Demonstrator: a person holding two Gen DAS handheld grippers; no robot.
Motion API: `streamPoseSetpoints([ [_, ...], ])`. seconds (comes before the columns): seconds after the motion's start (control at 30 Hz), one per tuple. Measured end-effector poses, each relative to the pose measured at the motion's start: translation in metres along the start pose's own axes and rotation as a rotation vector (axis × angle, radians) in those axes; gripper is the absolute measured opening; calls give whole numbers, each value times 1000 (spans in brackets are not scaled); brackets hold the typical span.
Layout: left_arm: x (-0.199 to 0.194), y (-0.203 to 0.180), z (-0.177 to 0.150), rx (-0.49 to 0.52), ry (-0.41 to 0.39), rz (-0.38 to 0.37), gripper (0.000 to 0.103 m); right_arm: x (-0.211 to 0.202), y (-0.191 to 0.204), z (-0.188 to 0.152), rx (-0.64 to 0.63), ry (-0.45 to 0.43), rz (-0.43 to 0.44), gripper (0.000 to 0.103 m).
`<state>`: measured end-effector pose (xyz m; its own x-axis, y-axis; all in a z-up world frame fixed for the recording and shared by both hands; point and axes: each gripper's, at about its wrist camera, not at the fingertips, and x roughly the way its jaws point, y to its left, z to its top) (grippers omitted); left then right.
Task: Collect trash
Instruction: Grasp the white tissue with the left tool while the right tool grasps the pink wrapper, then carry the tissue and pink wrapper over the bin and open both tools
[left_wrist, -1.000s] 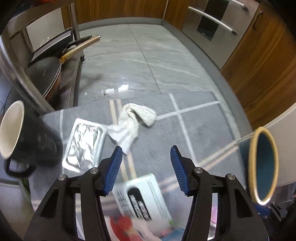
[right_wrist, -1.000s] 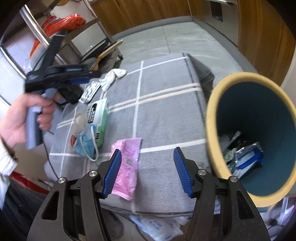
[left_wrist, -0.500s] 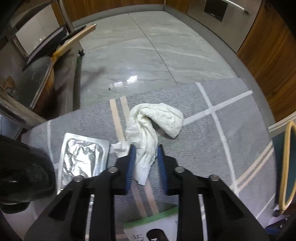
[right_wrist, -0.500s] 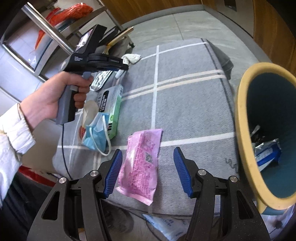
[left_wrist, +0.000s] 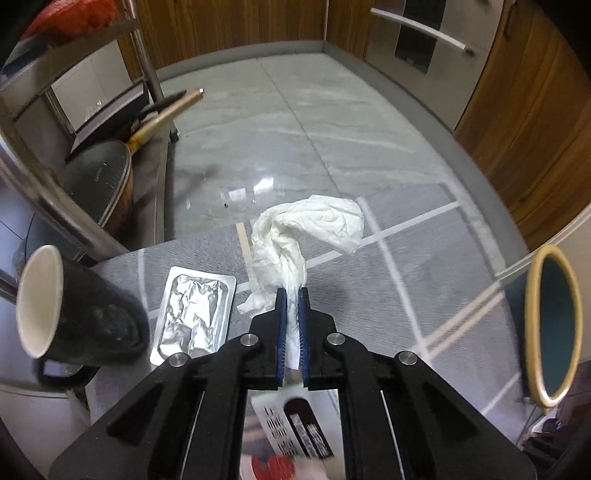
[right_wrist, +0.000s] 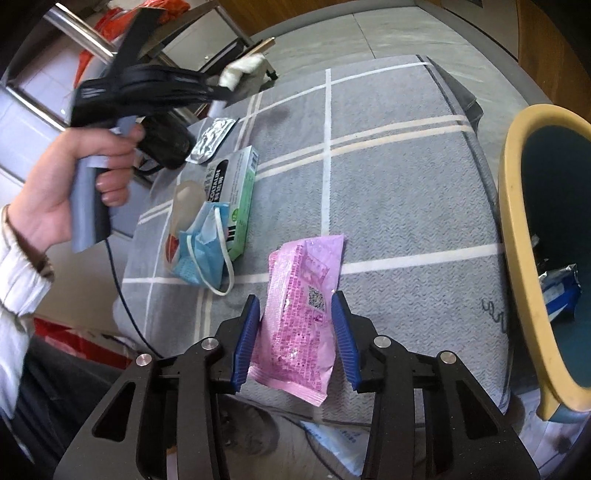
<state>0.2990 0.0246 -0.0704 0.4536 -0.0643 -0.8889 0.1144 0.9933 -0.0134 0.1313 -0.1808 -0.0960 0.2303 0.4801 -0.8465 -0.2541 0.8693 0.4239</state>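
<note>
Now, notes per arm:

Left gripper (left_wrist: 290, 295): fingers clamped tight on the lower tail of the white tissue (left_wrist: 306, 229); the crumpled bulk hangs out past the fingertips, apparently lifted clear of the worktop (left_wrist: 406, 295).
Same gripper, right view (right_wrist: 218, 86): held by the person's hand (right_wrist: 70, 184) above the far left corner of the worktop, tissue (right_wrist: 243, 68) at its tip.
Right gripper (right_wrist: 295, 314): fingers half-wide and closing, one on each side of the pink wrapper (right_wrist: 301, 314); pads not yet pressing on it as far as I can tell.
Pink wrapper, position: flat near the worktop's near edge, its lower end overhanging that edge.
Pink wrapper, long axis: runs from near edge toward far edge, roughly in line with the fingers, so they close across its short width.
Bin (right_wrist: 532, 258): off the worktop's right edge, mouth tilted toward the worktop, wrappers already inside; also seen at the right in the left view (left_wrist: 554, 332).
Nearer arm to bin: the right one; the left has the whole worktop to cross.
Remaining trash: foil tray (left_wrist: 195, 314), green box (right_wrist: 236, 199), blue mask (right_wrist: 201, 254), all along the left edge.
Not trash (judgement): black mug (left_wrist: 81, 306) at the far left corner.
Judgement, next move: right pinch finishes, then a short swing right to the bin; the thin wrapper may slip if only its edges are caught.
</note>
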Motion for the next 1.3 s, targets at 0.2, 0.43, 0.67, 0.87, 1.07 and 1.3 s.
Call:
streamPoseSetpoints([
  [0.2, -49, -7, -8, -27, -58, -54, 5, -1, -1, -5, 16, 13, 30, 43],
  [0.43, -106, -25, -28, -18, -128, -125, 5, 11, -2, -13, 0, 46, 6, 33],
  [0.67, -143, -43, -55, 5, -172, -181, 5, 7, -4, -16, -18, 21, -40, 15],
  [0.87, -149, -49, -74, -17, -175, -199, 5, -21, -15, -14, -3, -57, -55, 14],
  [1.07, -145, -57, -86, -23, -160, -205, 5, -57, -32, -10, 37, -149, -74, 14],
  [1.3, -142, -73, -96, 10, -157, -204, 5, -94, -52, -13, 73, -245, -94, 13],
])
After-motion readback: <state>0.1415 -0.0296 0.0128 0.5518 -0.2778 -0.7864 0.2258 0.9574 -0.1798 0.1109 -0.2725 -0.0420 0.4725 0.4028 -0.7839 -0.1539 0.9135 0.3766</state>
